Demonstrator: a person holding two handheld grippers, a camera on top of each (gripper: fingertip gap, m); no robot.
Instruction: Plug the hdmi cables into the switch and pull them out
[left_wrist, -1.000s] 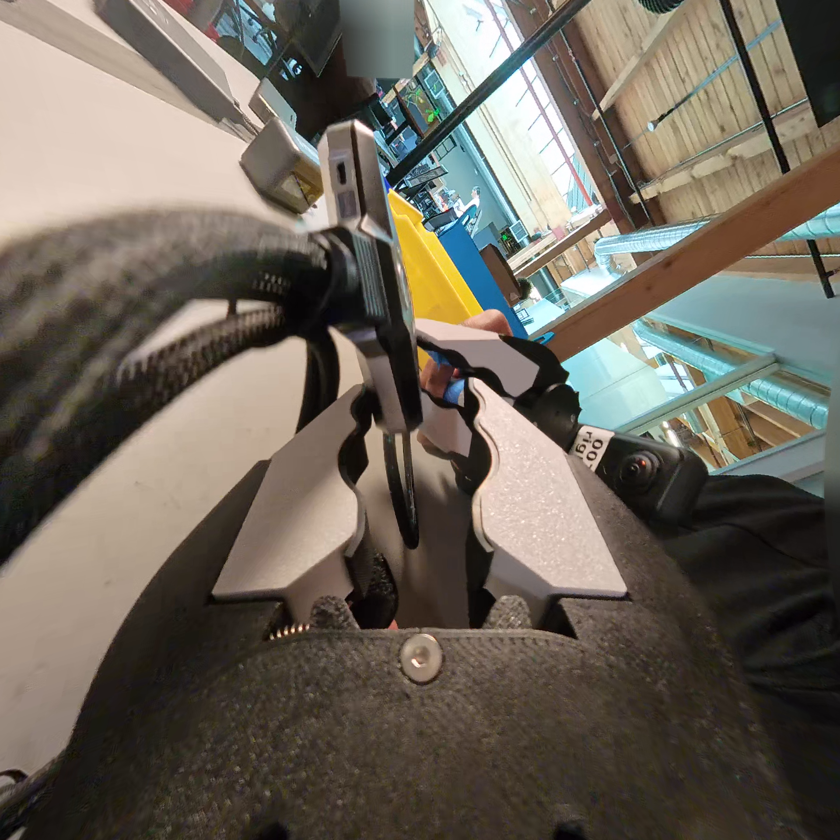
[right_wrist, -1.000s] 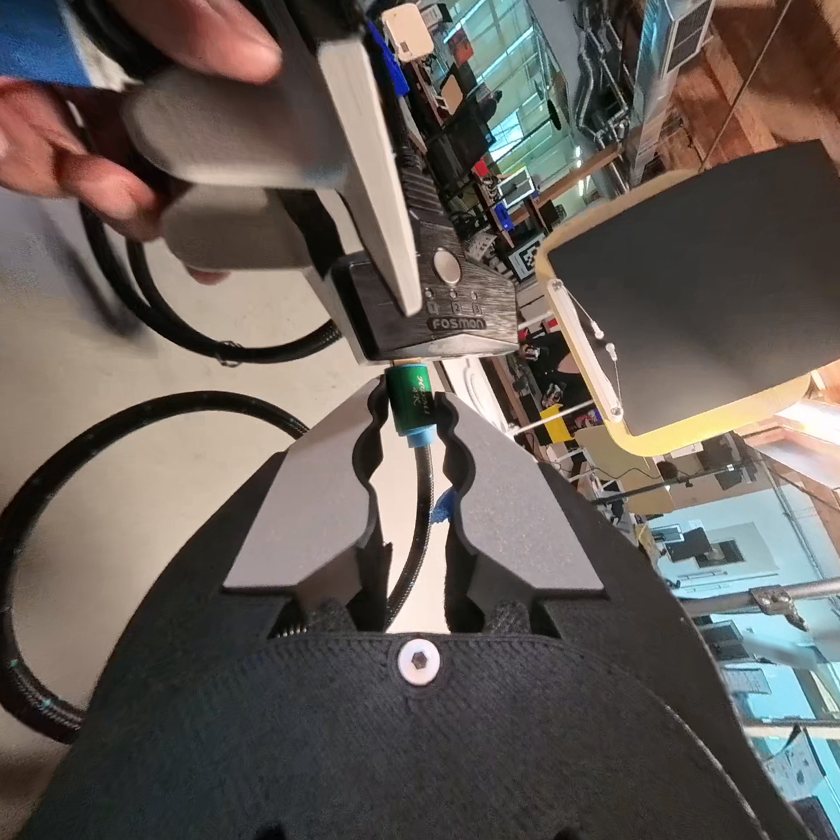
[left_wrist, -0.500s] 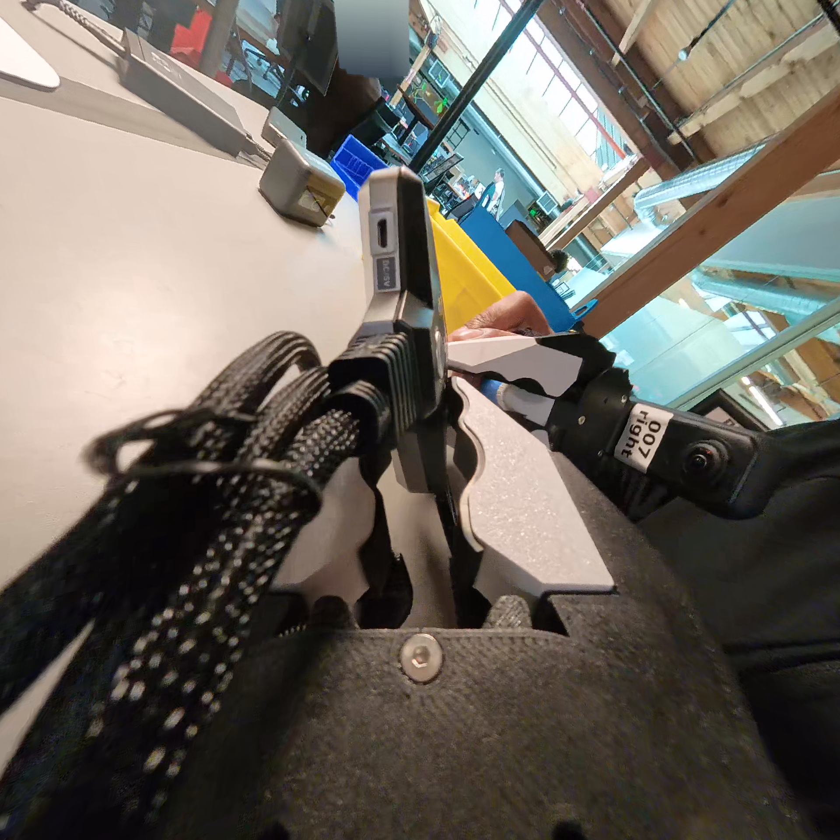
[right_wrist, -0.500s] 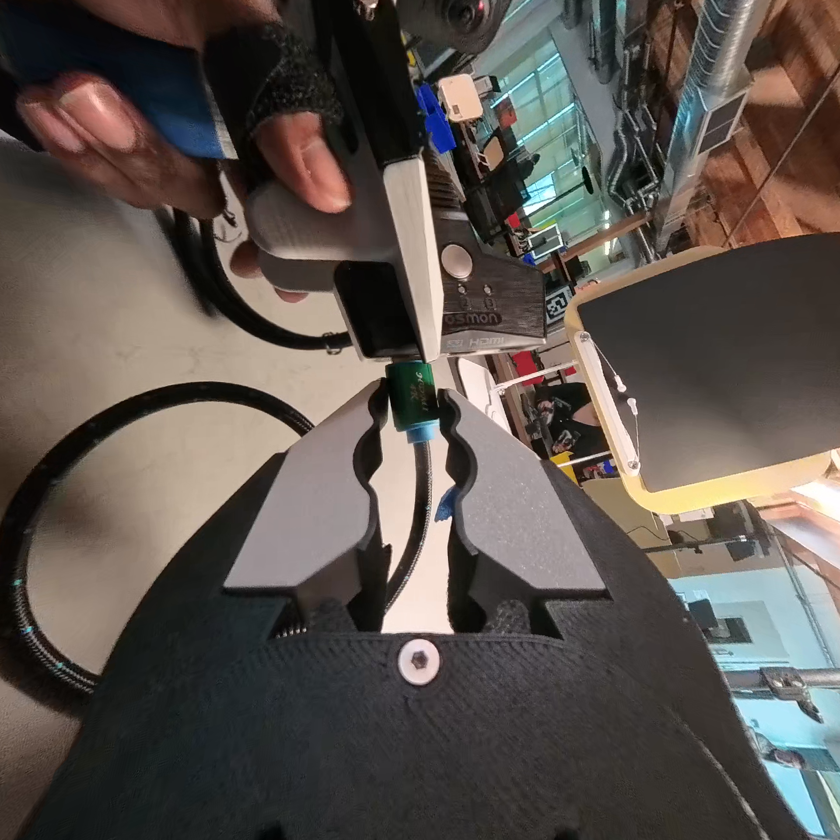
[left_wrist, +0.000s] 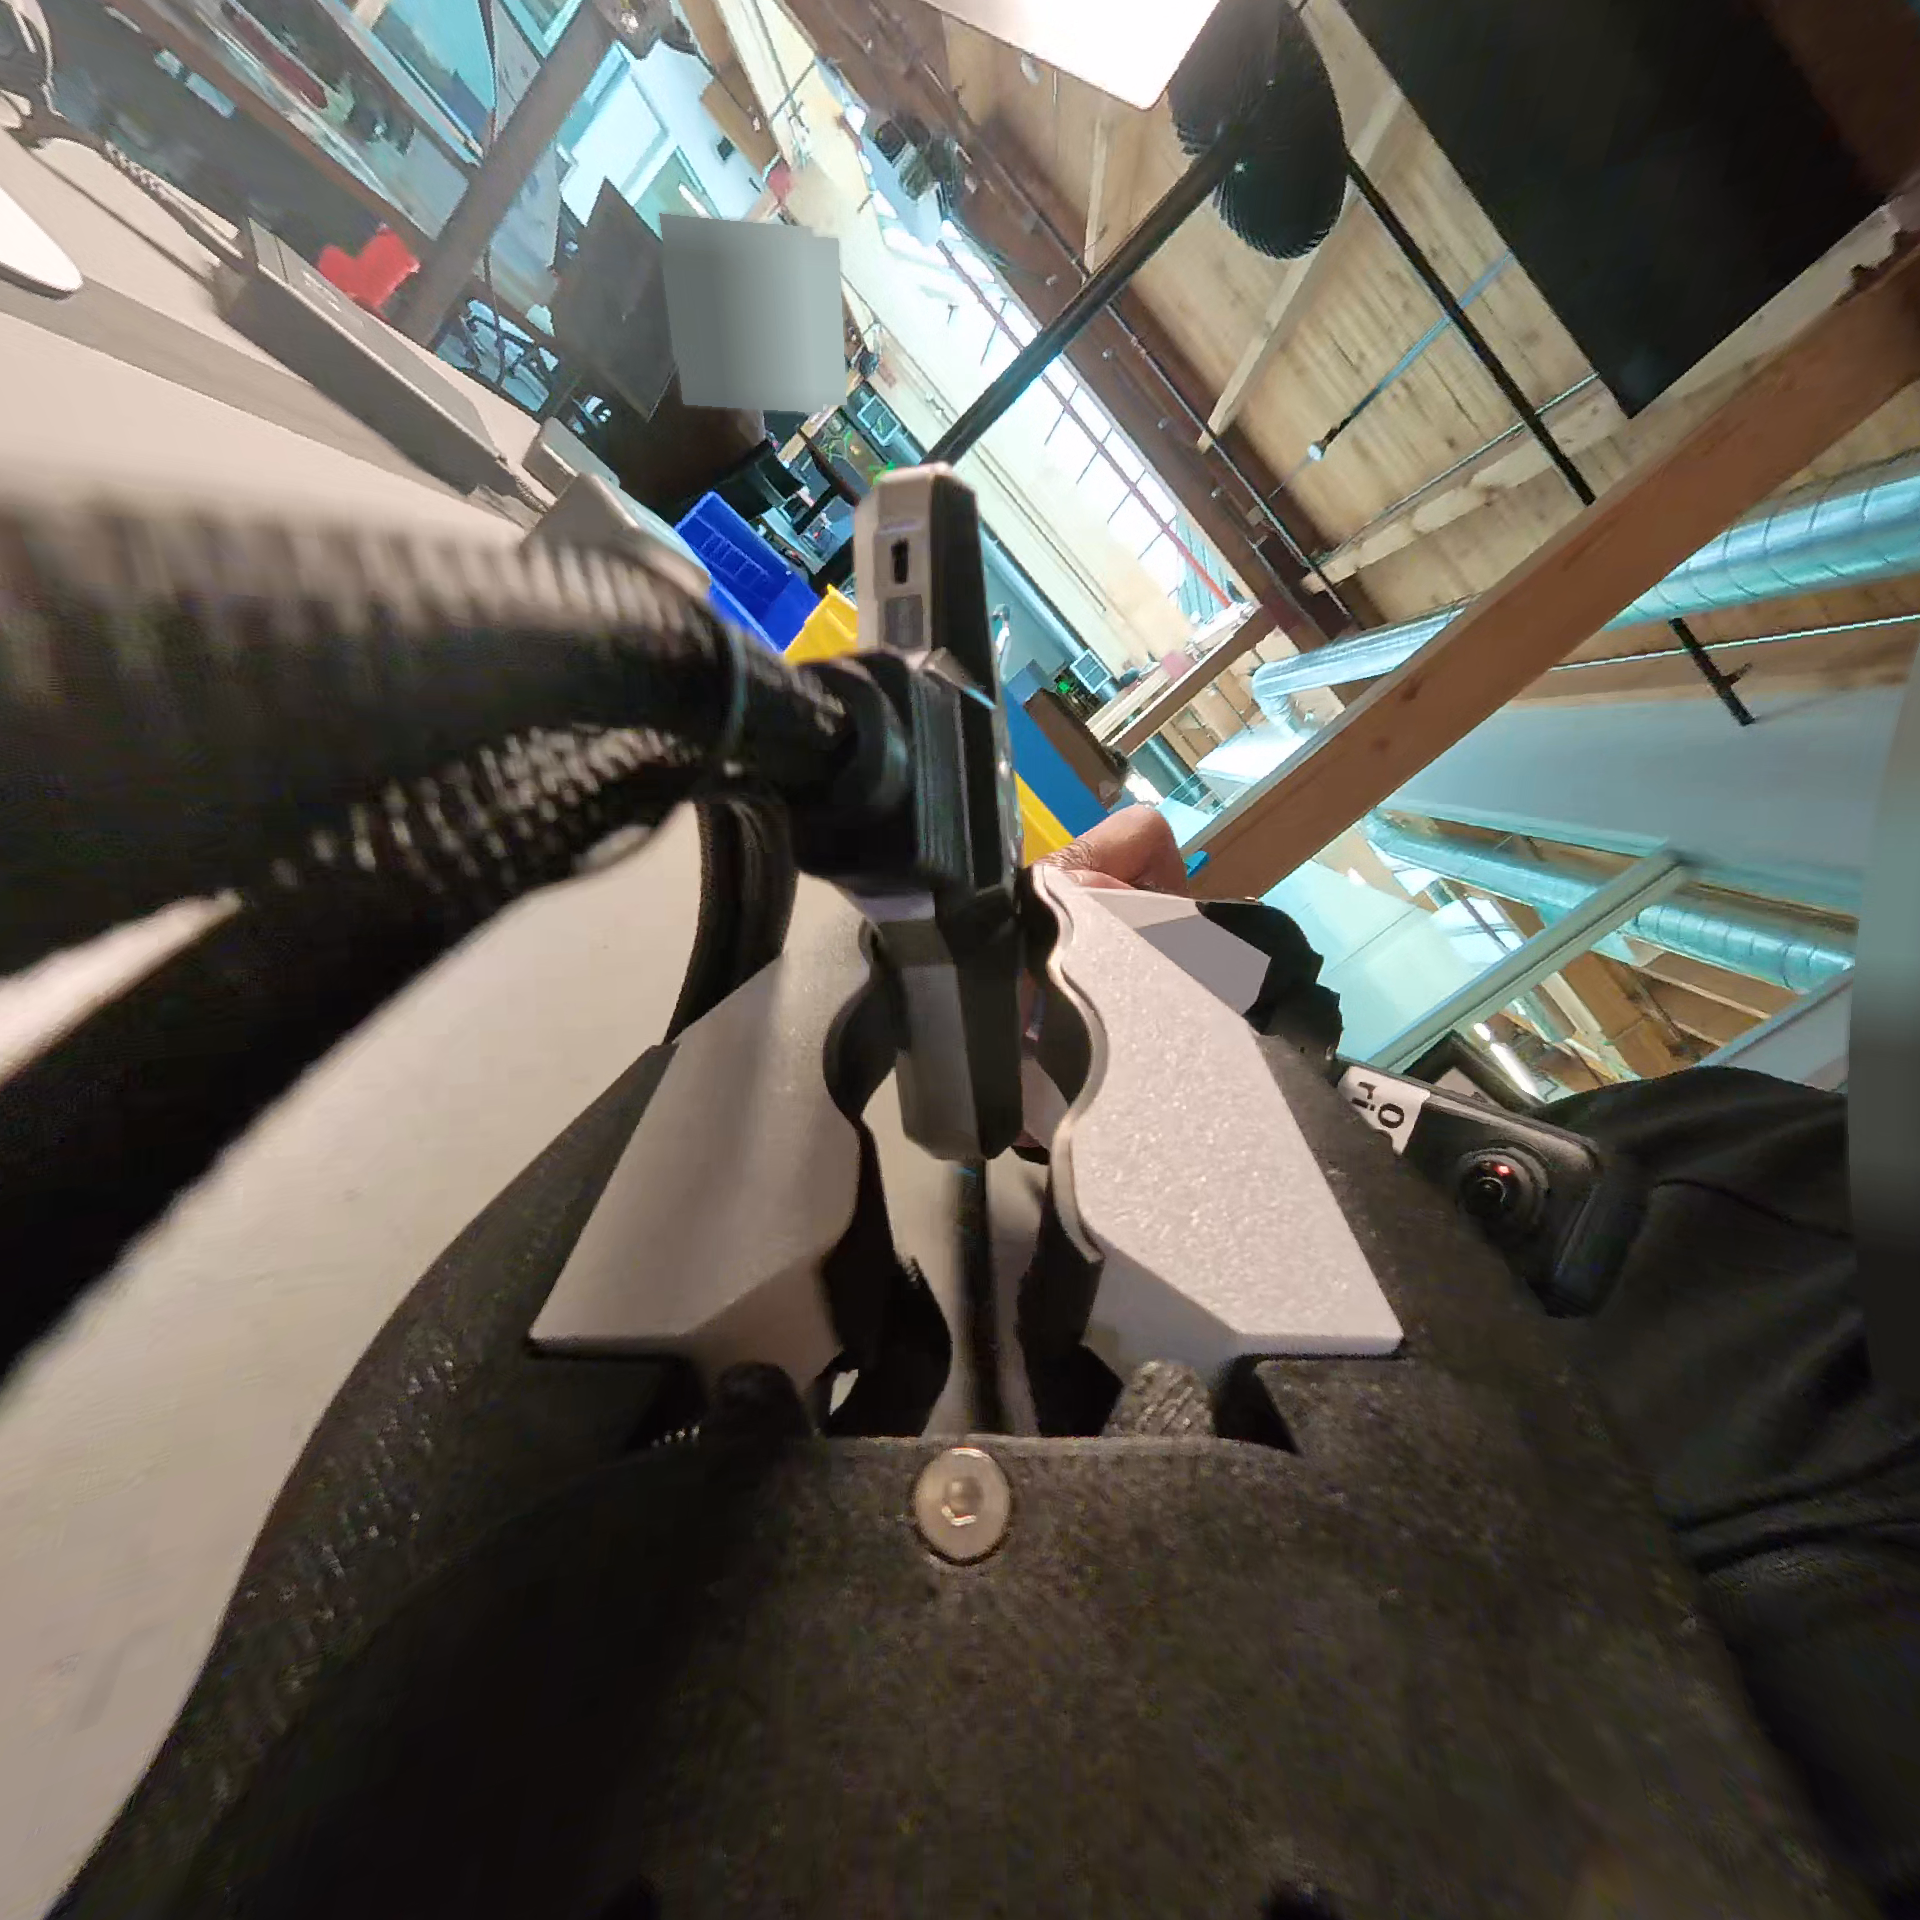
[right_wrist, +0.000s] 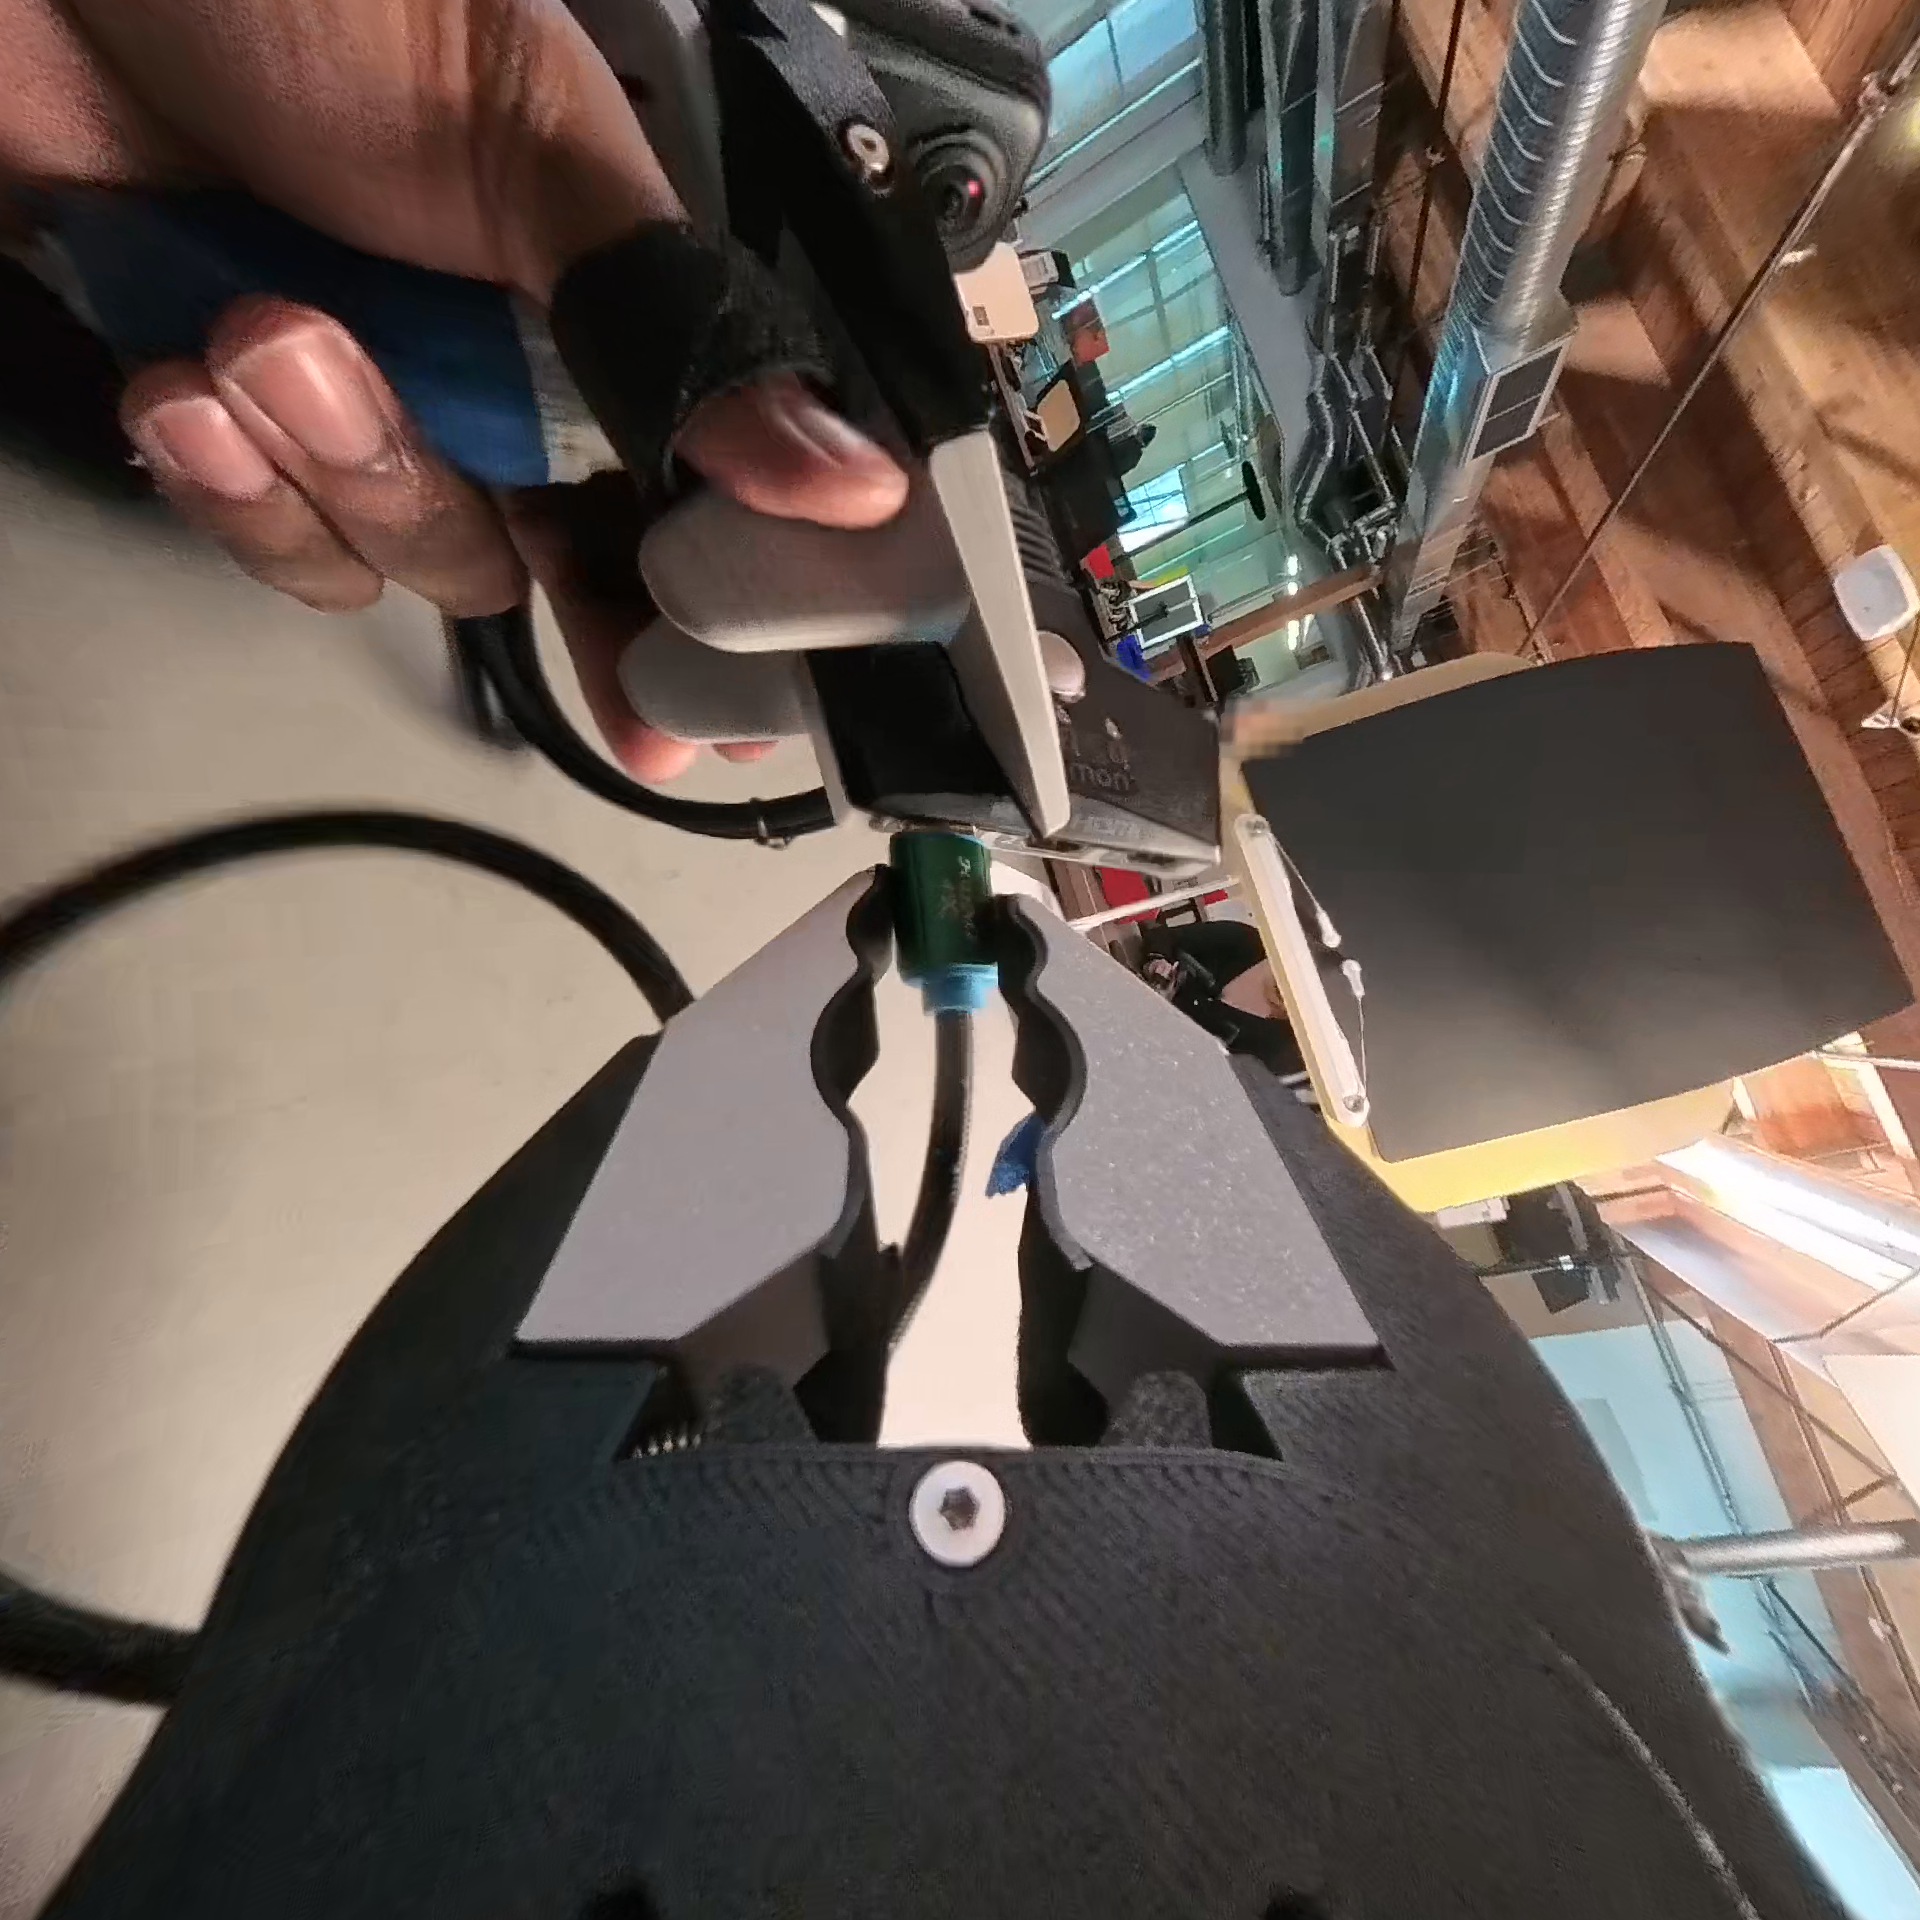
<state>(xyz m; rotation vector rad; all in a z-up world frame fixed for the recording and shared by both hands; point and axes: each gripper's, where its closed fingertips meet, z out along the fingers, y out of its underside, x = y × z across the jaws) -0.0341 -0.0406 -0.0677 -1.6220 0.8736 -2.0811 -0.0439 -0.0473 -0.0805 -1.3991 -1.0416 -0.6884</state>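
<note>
My left gripper (left_wrist: 951, 940) is shut on the black HDMI switch (left_wrist: 935, 665), held edge-on and lifted off the table. A thick black braided cable (left_wrist: 416, 727) is plugged into the switch's left side. In the right wrist view my right gripper (right_wrist: 940, 914) is shut on a green HDMI plug (right_wrist: 940, 909) with a black cable (right_wrist: 940, 1122) behind it. The plug's tip sits at the switch's (right_wrist: 1132, 790) near edge; how deep it sits is hidden. The left gripper's fingers (right_wrist: 997, 623) clamp the switch from above, held by a hand (right_wrist: 343, 312).
A grey table (left_wrist: 156, 1299) lies under both grippers. Black cable loops (right_wrist: 416, 852) lie on it. A grey power adapter (left_wrist: 343, 353) and blue and yellow bins (left_wrist: 748, 561) stand at the far edge. A black panel with a yellow rim (right_wrist: 1558, 914) stands to the right. Both grippers' tips are close together, under 4 cm apart.
The left gripper has tilted and lifted the switch, and the braided cable has swung up across the left view. The right gripper has stayed shut on the green plug at the switch's edge.
</note>
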